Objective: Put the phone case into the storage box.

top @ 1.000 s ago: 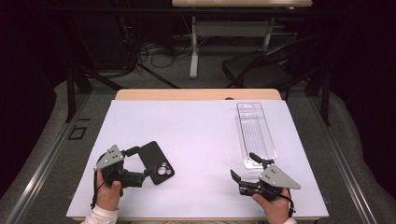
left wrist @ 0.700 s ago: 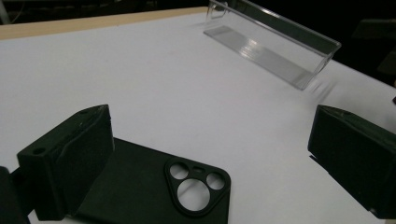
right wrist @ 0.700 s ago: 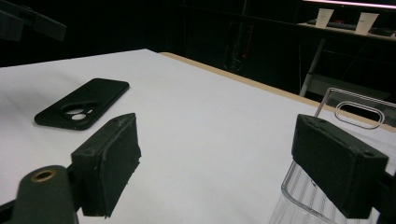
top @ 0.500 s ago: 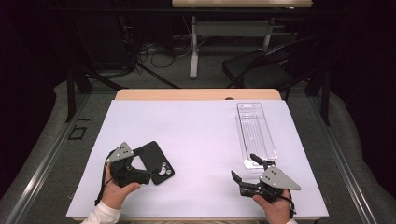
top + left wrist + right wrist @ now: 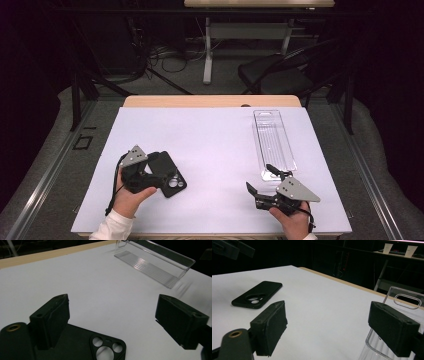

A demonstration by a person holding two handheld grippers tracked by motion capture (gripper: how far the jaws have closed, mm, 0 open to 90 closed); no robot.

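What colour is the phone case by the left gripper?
Black, matte. The phone case shows best in the right gripper view, lying flat on the white table cover.

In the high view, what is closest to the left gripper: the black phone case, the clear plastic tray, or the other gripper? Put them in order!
From the left gripper:
1. The black phone case, right at its jaws, near the table's front left.
2. The right gripper, across the white mat at the front right.
3. The clear plastic tray, farthest, on the right side and reaching toward the back.
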